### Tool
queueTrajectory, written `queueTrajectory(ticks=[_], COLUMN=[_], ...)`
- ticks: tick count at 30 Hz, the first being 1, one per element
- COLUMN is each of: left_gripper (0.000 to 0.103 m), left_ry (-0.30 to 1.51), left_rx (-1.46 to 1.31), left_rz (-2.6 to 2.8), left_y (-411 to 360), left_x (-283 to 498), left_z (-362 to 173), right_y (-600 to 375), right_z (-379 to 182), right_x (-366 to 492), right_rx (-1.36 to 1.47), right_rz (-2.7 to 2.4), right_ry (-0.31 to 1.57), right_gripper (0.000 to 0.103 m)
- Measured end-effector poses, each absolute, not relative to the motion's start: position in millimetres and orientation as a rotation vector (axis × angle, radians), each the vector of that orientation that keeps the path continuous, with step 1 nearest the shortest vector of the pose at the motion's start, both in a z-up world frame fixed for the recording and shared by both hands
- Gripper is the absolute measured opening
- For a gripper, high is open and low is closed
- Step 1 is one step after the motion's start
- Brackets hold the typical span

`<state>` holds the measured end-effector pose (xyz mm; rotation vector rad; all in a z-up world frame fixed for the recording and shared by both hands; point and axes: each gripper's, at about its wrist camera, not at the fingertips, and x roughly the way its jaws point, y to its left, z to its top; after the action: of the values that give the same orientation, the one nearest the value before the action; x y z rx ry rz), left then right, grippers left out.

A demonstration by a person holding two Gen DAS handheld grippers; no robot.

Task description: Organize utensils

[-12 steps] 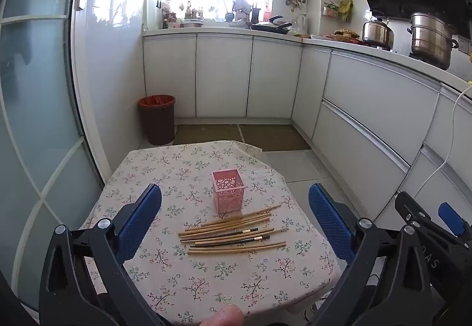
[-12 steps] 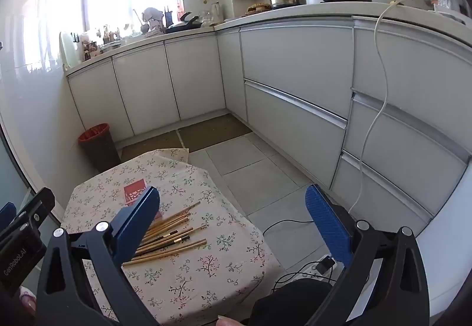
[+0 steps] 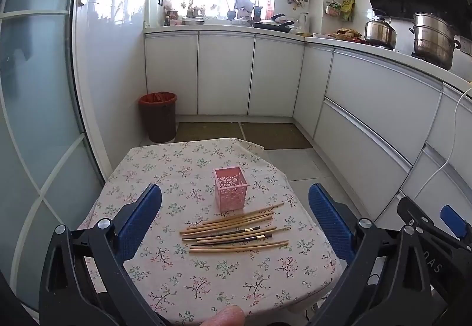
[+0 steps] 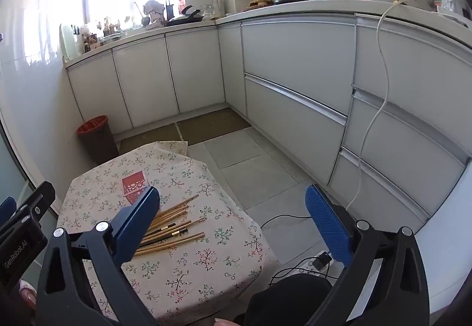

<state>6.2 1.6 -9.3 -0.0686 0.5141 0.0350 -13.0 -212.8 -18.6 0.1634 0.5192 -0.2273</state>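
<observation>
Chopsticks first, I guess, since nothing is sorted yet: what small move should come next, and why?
Probably lower the open left gripper onto the nearest chopsticks. They all lie loose on the tablecloth in front of the empty pink holder, and both grippers hold nothing.

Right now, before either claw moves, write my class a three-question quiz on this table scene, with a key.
1. True or false: the chopsticks already stand inside the pink holder.
2. Which lies nearer the camera in the left wrist view: holder or chopsticks?
3. Fill in: both the left claw and right claw are ____.

Key: 1. False; they lie flat on the floral tablecloth. 2. The chopsticks. 3. Open, holding nothing.
</observation>
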Motion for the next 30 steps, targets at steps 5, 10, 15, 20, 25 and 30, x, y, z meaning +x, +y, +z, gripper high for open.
queueTrajectory(ticks=[5, 10, 15, 20, 25, 30], left_gripper=[0.096, 0.096, 0.096, 0.096, 0.096, 0.096], left_ry=[0.518, 0.513, 0.513, 0.511, 0.521, 0.521], left_rx=[-0.073, -0.077, -0.08, -0.079, -0.073, -0.073], left_rz=[0.038, 0.042, 0.048, 0.053, 0.053, 0.056], left_y=[2.0, 3.9, 5.7, 5.4, 3.9, 4.2], left_x=[7.7, 7.9, 7.6, 7.5, 7.1, 4.5], left_z=[-11.2, -11.6, -14.2, -14.4, -18.1, -20.1], right_y=[-212.0, -211.9, -212.3, -211.0, -211.5, -211.0], right_z=[-23.5, -26.9, -31.0, -32.1, -32.1, -32.8], right_x=[-10.3, -9.4, -7.4, -8.5, -9.0, -9.3], right_rx=[0.162, 0.164, 0.169, 0.167, 0.166, 0.167], right_rz=[-0.223, -0.217, -0.215, -0.215, -0.212, -0.214], right_ry=[0.537, 0.544, 0.556, 0.549, 0.554, 0.553], right_gripper=[0.096, 0.096, 0.096, 0.096, 0.096, 0.096])
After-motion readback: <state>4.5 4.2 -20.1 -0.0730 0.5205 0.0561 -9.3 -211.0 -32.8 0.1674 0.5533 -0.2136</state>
